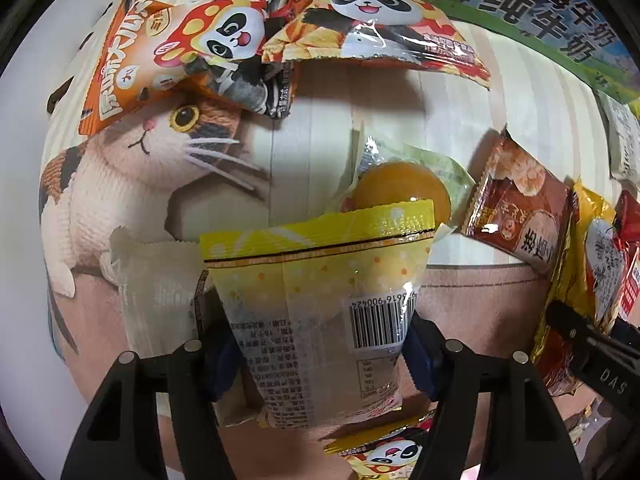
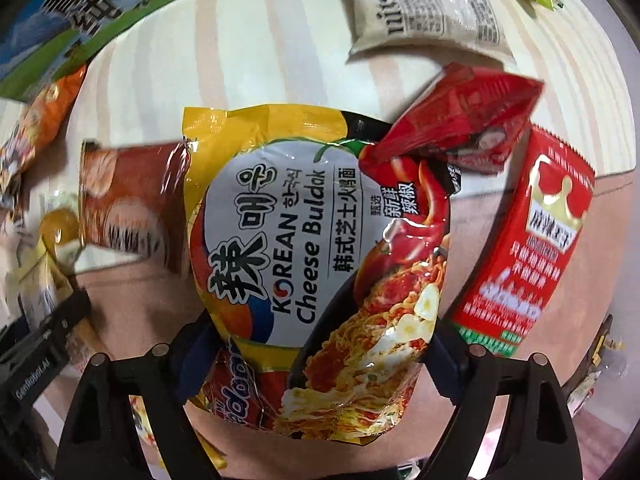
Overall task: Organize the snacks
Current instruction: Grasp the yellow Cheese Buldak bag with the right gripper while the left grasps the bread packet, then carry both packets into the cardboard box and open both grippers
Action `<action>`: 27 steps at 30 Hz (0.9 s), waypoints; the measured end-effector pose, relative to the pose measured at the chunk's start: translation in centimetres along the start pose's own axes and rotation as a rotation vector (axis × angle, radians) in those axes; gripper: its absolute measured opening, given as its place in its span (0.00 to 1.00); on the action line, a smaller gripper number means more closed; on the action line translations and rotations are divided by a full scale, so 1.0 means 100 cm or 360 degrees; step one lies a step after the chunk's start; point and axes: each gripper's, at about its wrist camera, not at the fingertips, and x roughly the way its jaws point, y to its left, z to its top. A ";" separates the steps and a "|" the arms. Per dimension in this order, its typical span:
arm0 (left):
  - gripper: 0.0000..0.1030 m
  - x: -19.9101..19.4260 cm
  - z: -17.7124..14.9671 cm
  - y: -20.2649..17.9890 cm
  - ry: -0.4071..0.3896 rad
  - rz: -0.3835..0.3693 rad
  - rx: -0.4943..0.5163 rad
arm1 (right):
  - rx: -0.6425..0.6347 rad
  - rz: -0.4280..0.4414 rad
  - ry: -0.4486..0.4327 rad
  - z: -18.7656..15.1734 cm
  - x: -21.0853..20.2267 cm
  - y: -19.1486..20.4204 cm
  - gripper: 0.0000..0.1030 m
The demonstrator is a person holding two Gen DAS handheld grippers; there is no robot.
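Now left tongs (image 1: 316,344) grip one yellow packet (image 1: 320,304); right tongs (image 2: 316,356) clamp one noodle bag (image 2: 316,248); two panda packets (image 1: 224,40).

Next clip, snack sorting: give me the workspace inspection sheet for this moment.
Surface: cat-print cloth, striped and pink areas.
Job's things: yellow transparent packet between left claw's pads; Cheese Buldak noodle bag between right claw's pads; panda packets, brown packet, red box, white packet.
Clutter: nothing seen.
Grippers: left claw closed on the packet; right claw straddling the bag, contact unclear.
Cables: nothing seen.
Surroundings: milk carton at the far edge.
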 end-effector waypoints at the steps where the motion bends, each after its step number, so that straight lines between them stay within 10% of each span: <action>1: 0.64 0.002 -0.001 0.005 -0.0009 -0.0008 0.0006 | -0.0003 -0.0002 0.0003 -0.003 0.001 0.003 0.88; 18: 0.46 0.015 -0.014 0.019 -0.0130 0.0038 0.0086 | 0.0137 -0.0044 0.0045 0.012 0.050 0.014 0.88; 27: 0.45 -0.024 -0.046 0.011 -0.0216 0.0123 0.0099 | -0.0045 0.0174 -0.0103 -0.004 0.025 0.014 0.85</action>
